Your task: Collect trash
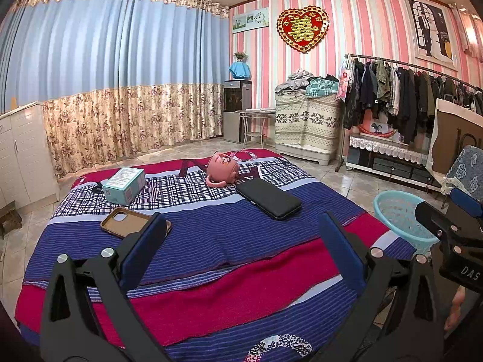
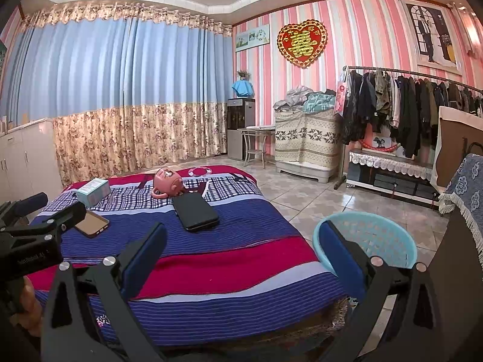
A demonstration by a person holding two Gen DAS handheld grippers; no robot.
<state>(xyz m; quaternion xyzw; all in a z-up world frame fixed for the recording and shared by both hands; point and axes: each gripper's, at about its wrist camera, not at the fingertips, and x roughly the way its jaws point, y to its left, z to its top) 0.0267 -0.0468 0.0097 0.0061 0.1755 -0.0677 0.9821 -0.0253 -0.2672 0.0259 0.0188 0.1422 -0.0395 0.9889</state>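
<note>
A: What sits nearest the lens in the left wrist view?

B: The left gripper [image 1: 241, 232], low in the frame, its two blue-padded fingers [image 1: 145, 250] spread wide with nothing between them. Under them lies a low platform covered by a striped blue and red blanket [image 1: 226, 259].

A: And the right one?

B: The right gripper [image 2: 241, 238] is likewise spread and holds nothing. Its right finger overlaps the rim of a light blue plastic basket [image 2: 383, 241], which stands on the tiled floor [image 2: 302, 199] just beside the blanket's right edge, lower right of the frame. In the left view the same basket [image 1: 398, 214] shows at middle right, partly behind the other gripper's black body.

A: What lies on the blanket?

B: Going outward in the left view: a brown phone case [image 1: 126, 221], camera cutout up, left of centre, partly hidden by the left finger; a black phone [image 1: 268, 199], face down, right of centre; a pale teal carton [image 1: 123, 185] beyond the case; and a pink mug [image 1: 222, 170] tipped on its side, handle toward the camera, just behind the phone.

A: And farther back?

B: Blue and floral curtains [image 1: 120, 90] fill the upper left; a clothes rack [image 1: 407, 96] hung with dark garments stands against the pink striped wall [image 1: 362, 30] at right.
</note>
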